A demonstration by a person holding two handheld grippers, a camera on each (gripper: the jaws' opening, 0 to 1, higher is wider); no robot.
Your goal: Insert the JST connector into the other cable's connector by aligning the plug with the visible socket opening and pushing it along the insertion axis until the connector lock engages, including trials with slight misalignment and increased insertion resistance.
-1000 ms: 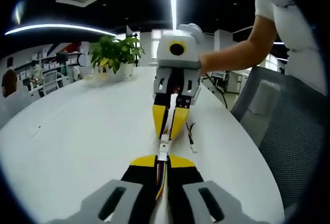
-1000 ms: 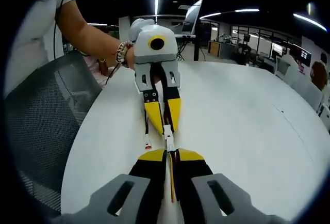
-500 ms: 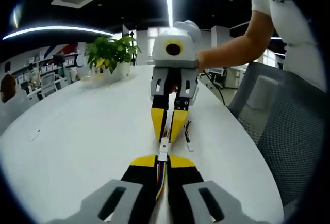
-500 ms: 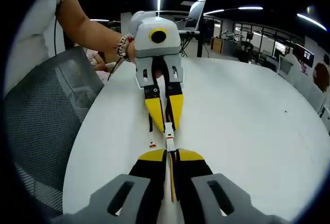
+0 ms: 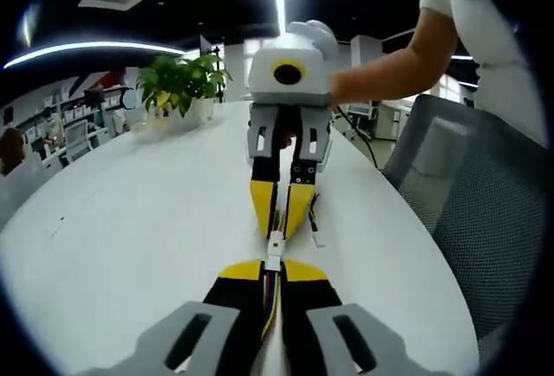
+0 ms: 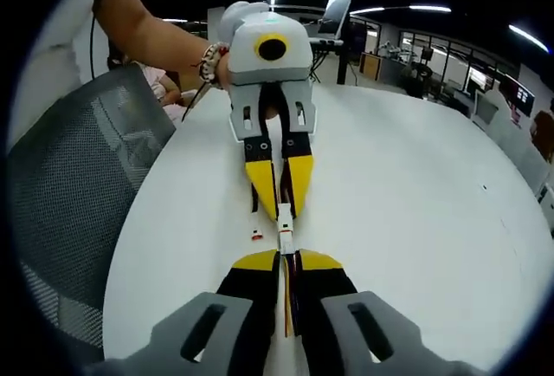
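Note:
Over the white table [image 5: 130,220], my left gripper [image 5: 273,265] is shut on a cable of coloured wires [image 5: 271,294]. Its white JST connector [image 5: 274,250] sticks out past the yellow tips. Facing it, my right gripper [image 5: 279,229] is shut on the other cable, and the two white connectors meet end to end between the tips. In the right gripper view, my right gripper [image 6: 286,260] holds its wires, the joined white connectors [image 6: 284,229] lie ahead, and my left gripper [image 6: 284,211] points back at me. I cannot tell if the lock is engaged.
A loose cable end [image 5: 316,237] lies on the table beside the tips, seen as a small connector [image 6: 257,235]. A potted plant [image 5: 182,86] stands far left. A mesh chair [image 5: 476,211] sits at the table edge. The person's arm [image 5: 389,73] holds the right gripper.
Each opposing gripper looms a little larger and higher in the other's view, so the hands have drawn slightly closer. The connectors stay together between the tips; both grippers remain shut.

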